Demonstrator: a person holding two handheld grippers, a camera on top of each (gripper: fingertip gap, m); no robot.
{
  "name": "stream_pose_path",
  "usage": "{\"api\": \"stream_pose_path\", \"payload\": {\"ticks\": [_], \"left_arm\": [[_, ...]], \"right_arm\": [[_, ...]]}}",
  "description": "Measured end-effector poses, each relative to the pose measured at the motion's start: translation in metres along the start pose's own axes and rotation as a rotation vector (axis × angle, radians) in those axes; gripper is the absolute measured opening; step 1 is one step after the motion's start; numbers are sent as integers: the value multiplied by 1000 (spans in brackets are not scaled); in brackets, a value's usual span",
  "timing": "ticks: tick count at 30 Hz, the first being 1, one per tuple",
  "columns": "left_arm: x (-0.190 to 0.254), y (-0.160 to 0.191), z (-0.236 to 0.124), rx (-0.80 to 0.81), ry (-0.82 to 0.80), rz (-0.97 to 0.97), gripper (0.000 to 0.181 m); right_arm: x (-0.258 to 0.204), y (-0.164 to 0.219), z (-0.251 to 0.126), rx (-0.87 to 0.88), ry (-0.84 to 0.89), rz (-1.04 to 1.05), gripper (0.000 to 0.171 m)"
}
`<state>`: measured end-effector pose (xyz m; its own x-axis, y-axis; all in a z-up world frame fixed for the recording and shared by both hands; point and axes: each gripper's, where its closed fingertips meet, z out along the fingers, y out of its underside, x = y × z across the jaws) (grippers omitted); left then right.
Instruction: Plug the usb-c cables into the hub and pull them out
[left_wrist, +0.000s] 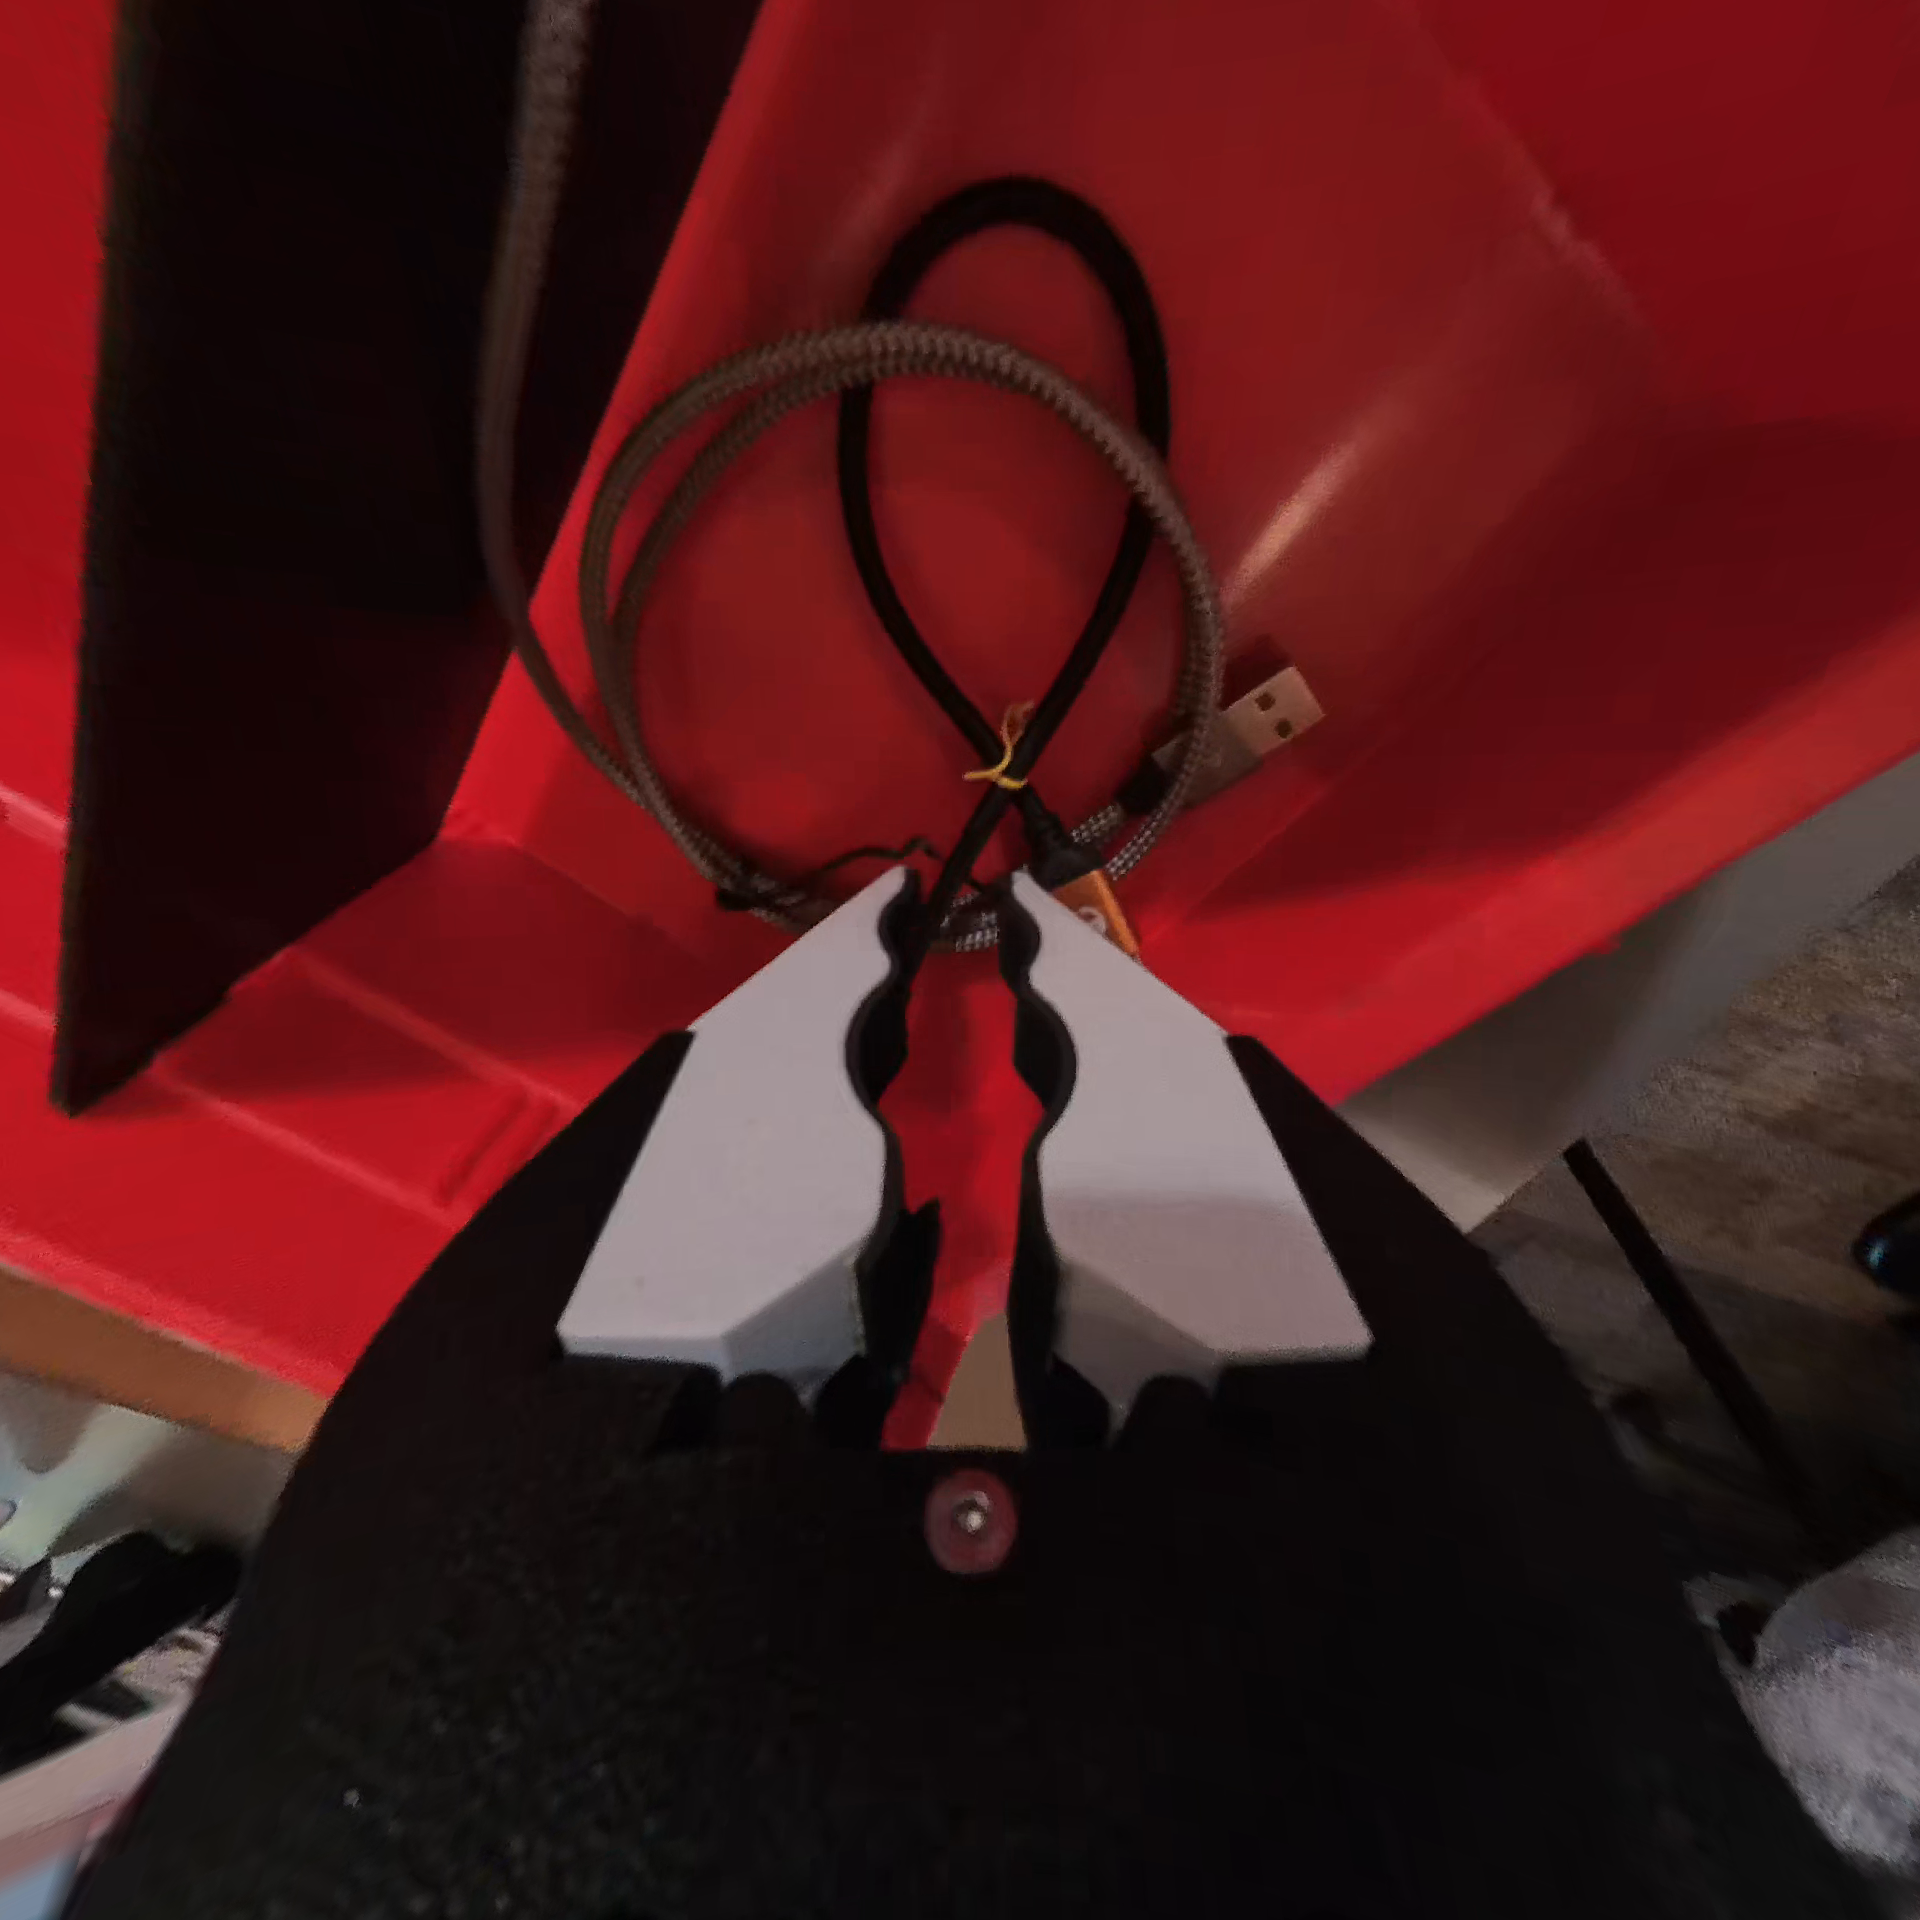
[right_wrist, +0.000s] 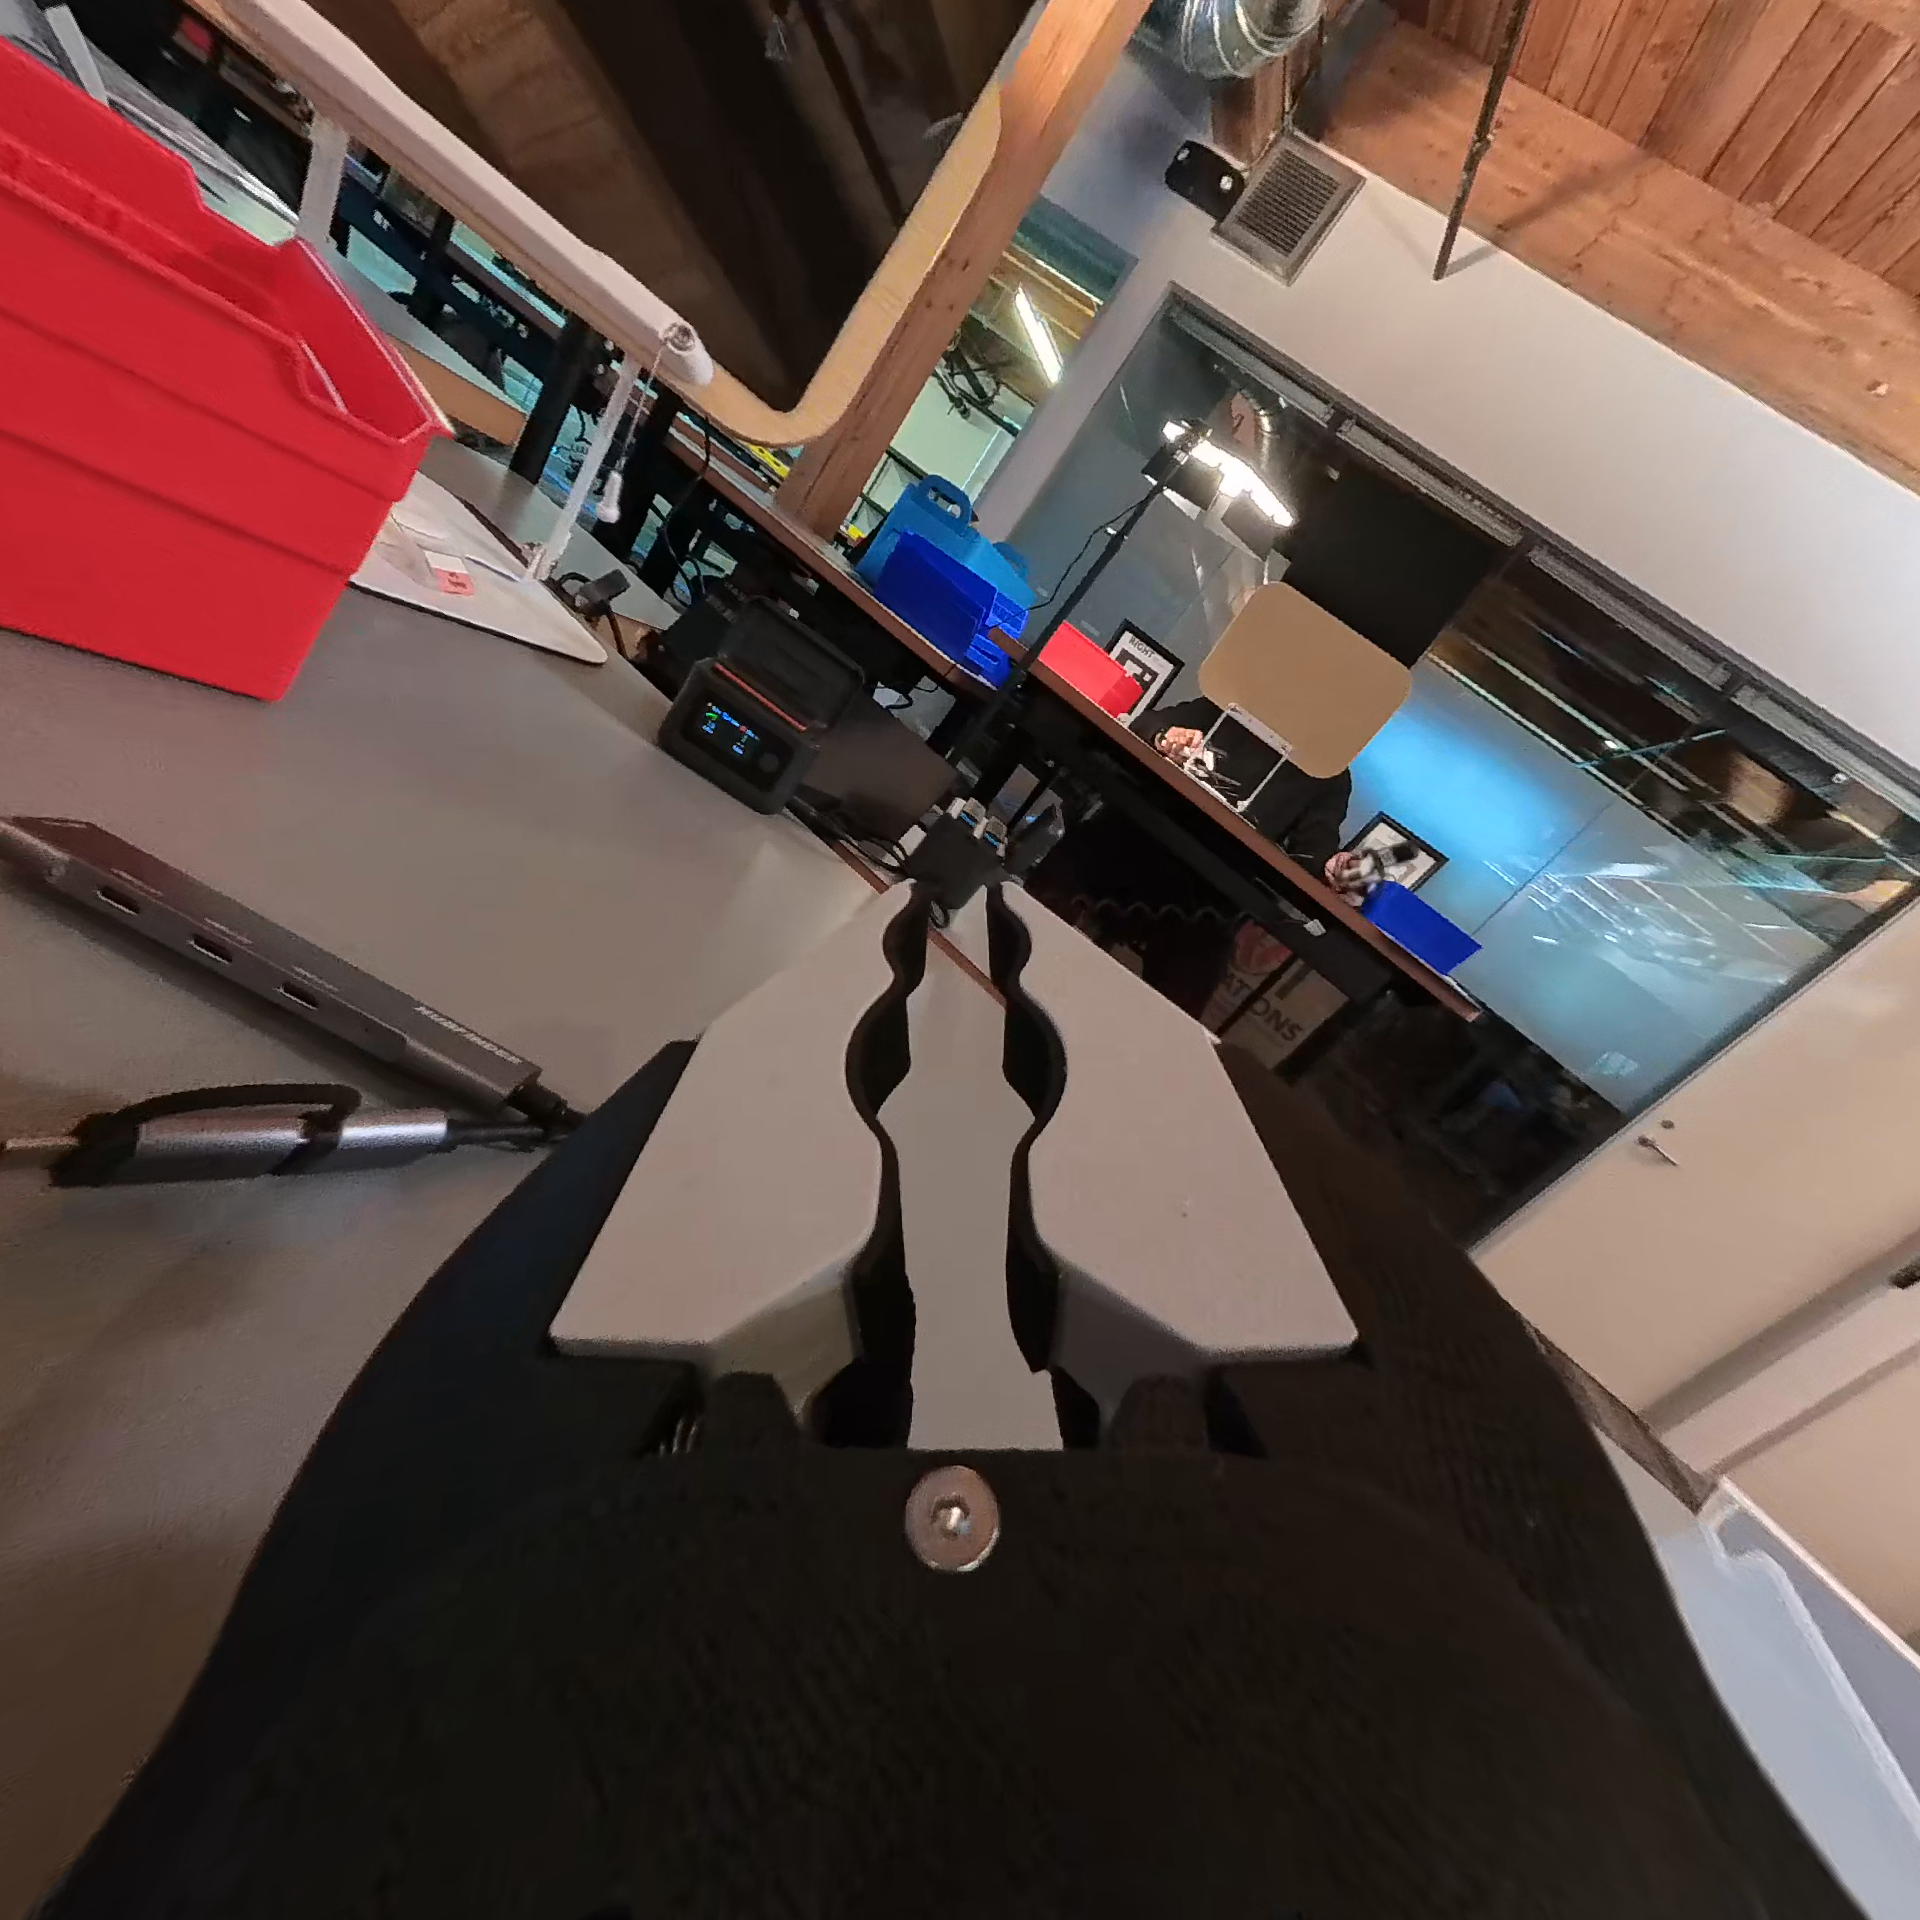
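In the left wrist view my left gripper reaches into a red bin, its jaws a little apart. A black braided cable, looped and bound with a yellow tie, runs between the fingertips along the left finger; the jaws are not closed on it. A grey braided cable with a USB plug and an orange connector lie beside it. In the right wrist view my right gripper is open and empty above the grey table. The grey hub lies to its left with its lead plug.
A dark divider stands in the bin's left part. The red bin sits at the table's far left. A black device with a screen and a white pad lie farther back. A person sits at another table. The left gripper's tips are roughly 45 cm from the right gripper's. Measured from the fingertips, the grey hub is 15 cm or so from the right gripper and 30 cm from the left.
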<state>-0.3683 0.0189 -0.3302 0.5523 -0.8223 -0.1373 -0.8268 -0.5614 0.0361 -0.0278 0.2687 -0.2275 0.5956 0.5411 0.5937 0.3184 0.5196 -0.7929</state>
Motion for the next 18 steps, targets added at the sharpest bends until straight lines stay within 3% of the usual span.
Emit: {"api": "stream_pose_path", "payload": {"ticks": [9,14,18], "left_arm": [[-9,8,-11,-117,-92,39,1],[-14,-10,-63,29,-166,-24,1],[-23,-13,-111,52,-278,-11,0]], "right_arm": [[-2,-1,0,1,-9,-10,10],[-4,-2,1,3,-16,-15,9],[-5,-3,1,3,-20,-19,9]]}}
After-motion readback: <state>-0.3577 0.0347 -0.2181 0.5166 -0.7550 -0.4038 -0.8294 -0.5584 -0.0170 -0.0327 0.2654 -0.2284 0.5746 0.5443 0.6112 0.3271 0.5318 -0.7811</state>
